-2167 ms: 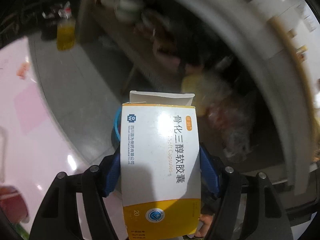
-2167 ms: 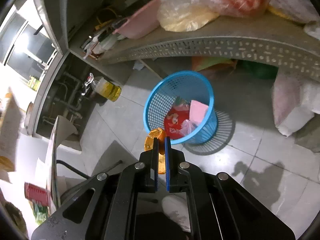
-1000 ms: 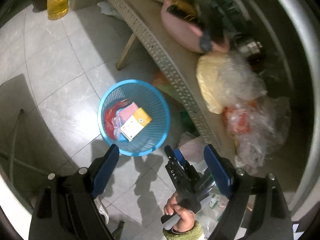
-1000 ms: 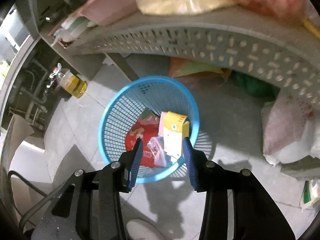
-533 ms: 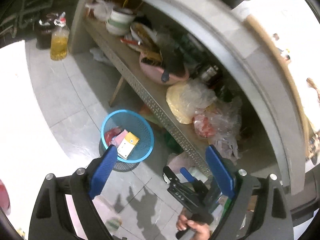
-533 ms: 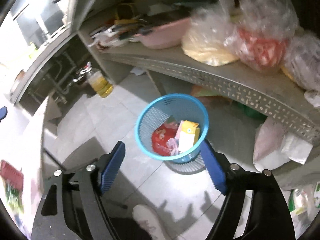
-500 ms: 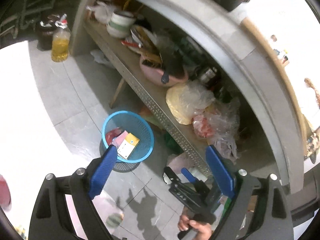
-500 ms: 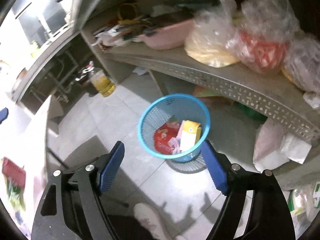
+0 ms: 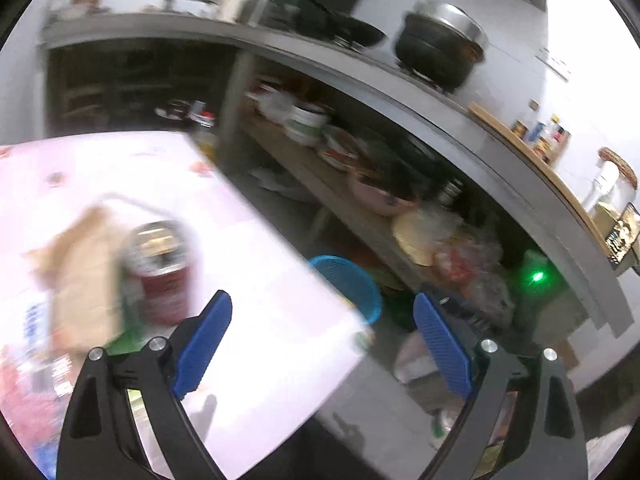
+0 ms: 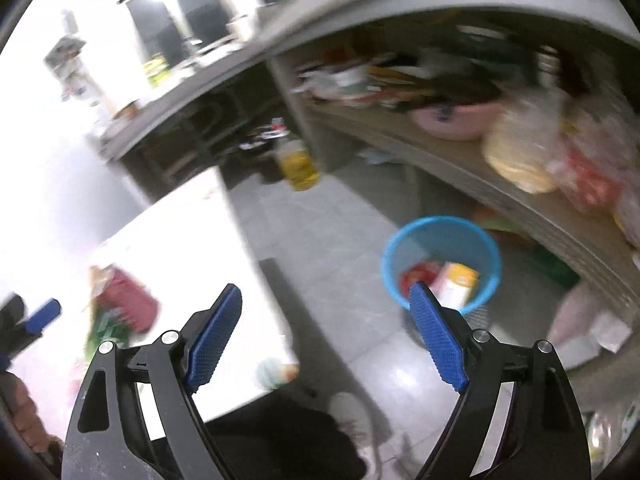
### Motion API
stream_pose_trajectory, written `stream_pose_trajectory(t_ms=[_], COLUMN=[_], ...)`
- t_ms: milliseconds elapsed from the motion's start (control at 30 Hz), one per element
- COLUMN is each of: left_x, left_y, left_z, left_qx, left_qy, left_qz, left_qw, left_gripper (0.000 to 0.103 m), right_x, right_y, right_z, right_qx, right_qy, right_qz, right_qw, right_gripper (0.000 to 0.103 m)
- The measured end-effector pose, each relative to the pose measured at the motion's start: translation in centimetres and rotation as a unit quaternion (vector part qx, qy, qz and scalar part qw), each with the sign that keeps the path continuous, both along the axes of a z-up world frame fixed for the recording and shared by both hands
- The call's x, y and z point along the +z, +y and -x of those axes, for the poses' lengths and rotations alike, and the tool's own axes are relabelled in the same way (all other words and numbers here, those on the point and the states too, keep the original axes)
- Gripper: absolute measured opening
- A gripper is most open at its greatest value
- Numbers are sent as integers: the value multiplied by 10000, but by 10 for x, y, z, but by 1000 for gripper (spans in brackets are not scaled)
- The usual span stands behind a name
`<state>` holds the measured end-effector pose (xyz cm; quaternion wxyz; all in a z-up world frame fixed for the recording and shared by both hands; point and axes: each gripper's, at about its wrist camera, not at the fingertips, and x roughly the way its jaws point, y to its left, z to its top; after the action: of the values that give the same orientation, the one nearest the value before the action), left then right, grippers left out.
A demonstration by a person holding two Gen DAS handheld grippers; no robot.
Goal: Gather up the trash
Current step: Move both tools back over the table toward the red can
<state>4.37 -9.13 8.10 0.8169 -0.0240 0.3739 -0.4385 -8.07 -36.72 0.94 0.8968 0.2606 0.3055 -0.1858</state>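
Note:
The blue mesh basket (image 10: 486, 268) stands on the floor under the shelf, holding a white and yellow medicine box (image 10: 456, 280) and a red wrapper (image 10: 416, 272). My right gripper (image 10: 325, 288) hangs high above the floor beside the basket; its jaws are opening and nothing is between them. My left gripper (image 9: 320, 300) is open and empty over the corner of the pale pink table (image 9: 248, 240), with the basket (image 9: 352, 280) beyond that corner. A blurred red can (image 9: 160, 272) and a brown carton (image 9: 84, 272) stand on the table, left of that gripper.
A low shelf (image 10: 460, 168) carries a pink basin (image 10: 456, 120) and plastic bags (image 10: 520, 152). A yellow oil bottle (image 10: 298, 164) stands on the floor. A black pot (image 9: 440, 48) sits on the counter. A person's shoe (image 10: 352, 412) is below my right gripper.
The box went from my left gripper and the orange scrap from my right. Both then rose and swung left from the basket toward the table. The right jaws widened.

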Motion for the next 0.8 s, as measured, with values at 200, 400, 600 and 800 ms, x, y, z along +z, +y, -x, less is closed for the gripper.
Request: stream_pose_trajectory(t_ms=[200,400,600,800], left_x=[-14,-46,-86,-114], left_y=[102,135,117,107], left_z=[6,37,54,53], left_qx=[1025,1068,801,448], left_qy=[-338,-1047,-2215,-2675], left_qz=[-327,-1406,-3027,-3733], left_qw=[9936,9787,9235,8872], left_gripper=[90,90,90,90], right_x=[9,1,-2,-6], right_y=[52,89,114,118], right_z=[-43,-75,-80,-82], right_qx=[1006,1632,1893,1970], right_qy=[-90,39,143,236], right_qz=[29,-32,-114,-217], right_qw=[9949,9866,9818,9799], right_gripper=[83,83,83,83])
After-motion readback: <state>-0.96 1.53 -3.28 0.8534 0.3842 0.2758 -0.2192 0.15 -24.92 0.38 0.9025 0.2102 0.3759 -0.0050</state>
